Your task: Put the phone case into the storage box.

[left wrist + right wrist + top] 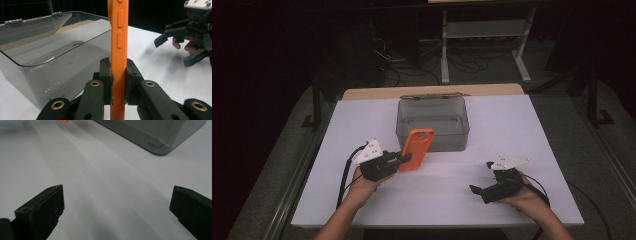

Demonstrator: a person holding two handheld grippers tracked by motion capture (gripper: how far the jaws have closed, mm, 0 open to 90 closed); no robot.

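An orange phone case (416, 149) stands tilted in the air just in front of the grey translucent box (433, 122). My left gripper (403, 158) is shut on its lower end. In the left gripper view both pads squeeze the case's thin edge (118, 75), and its side buttons face the camera. My right gripper (482, 177) rests low over the table at the right, open, with nothing between its wide-apart fingertips (50, 202). That gripper is also seen in the left gripper view, at the upper right (172, 45).
The box is open, its lid (432, 96) hinged back at the far side, and its inside looks empty. It sits mid-table on a white tabletop (512, 130). A white desk frame (484, 30) and cables stand on the floor beyond.
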